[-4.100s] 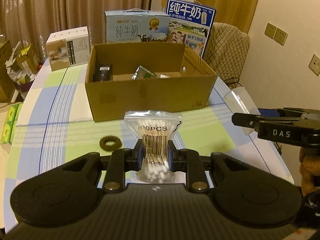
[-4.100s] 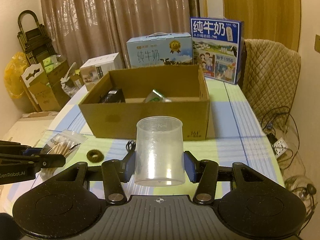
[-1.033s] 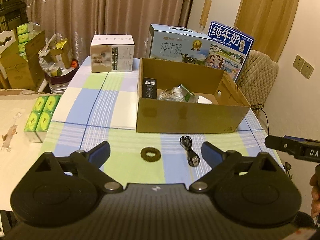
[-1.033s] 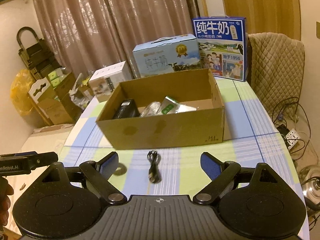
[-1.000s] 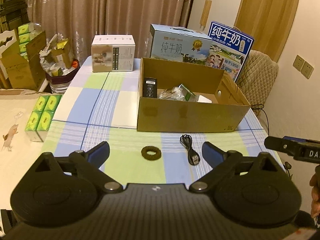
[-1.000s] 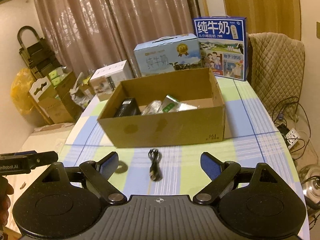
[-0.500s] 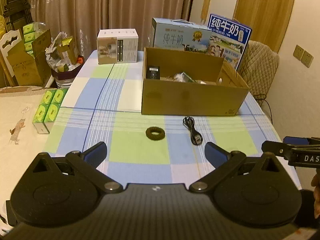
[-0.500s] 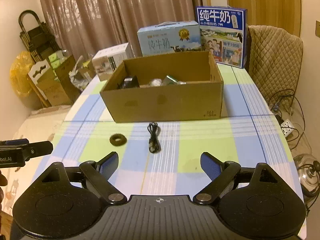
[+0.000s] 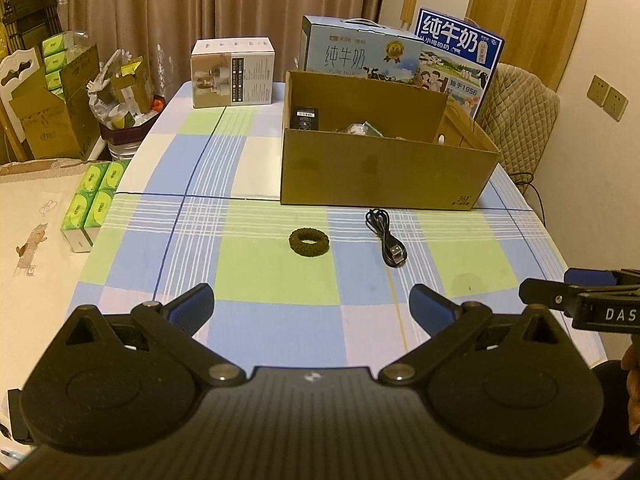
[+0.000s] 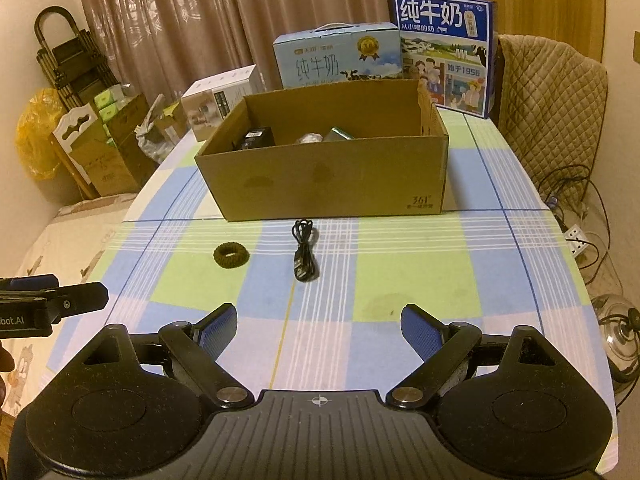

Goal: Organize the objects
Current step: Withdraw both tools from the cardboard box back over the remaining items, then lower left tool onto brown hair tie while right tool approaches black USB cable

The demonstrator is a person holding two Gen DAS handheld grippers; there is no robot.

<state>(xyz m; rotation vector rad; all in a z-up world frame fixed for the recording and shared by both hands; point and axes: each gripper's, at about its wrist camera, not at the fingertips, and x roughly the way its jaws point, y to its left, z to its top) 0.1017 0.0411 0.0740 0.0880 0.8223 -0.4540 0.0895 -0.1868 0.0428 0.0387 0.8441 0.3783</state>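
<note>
A dark brown hair tie (image 9: 309, 242) (image 10: 231, 255) and a coiled black USB cable (image 9: 387, 236) (image 10: 304, 252) lie on the checked tablecloth, in front of an open cardboard box (image 9: 384, 168) (image 10: 328, 184). Inside the box I see a black packet (image 9: 305, 117) (image 10: 256, 137) and other small items. My left gripper (image 9: 311, 304) is open and empty, held back from the hair tie. My right gripper (image 10: 318, 326) is also open and empty, held back from the cable. Each gripper shows at the edge of the other's view.
Behind the cardboard box stand two blue milk cartons (image 9: 360, 56) (image 9: 458, 56) and a white product box (image 9: 232, 74). Green tissue packs (image 9: 94, 200) sit left of the table (image 9: 280, 320). A padded chair (image 10: 552, 92) stands at the right, with cables and a power strip (image 10: 576, 236) on the floor.
Both grippers have drawn back from the box and come down a little, so more tablecloth shows in front of them. Four seconds ago they held a swab bag and a plastic cup; now both are empty.
</note>
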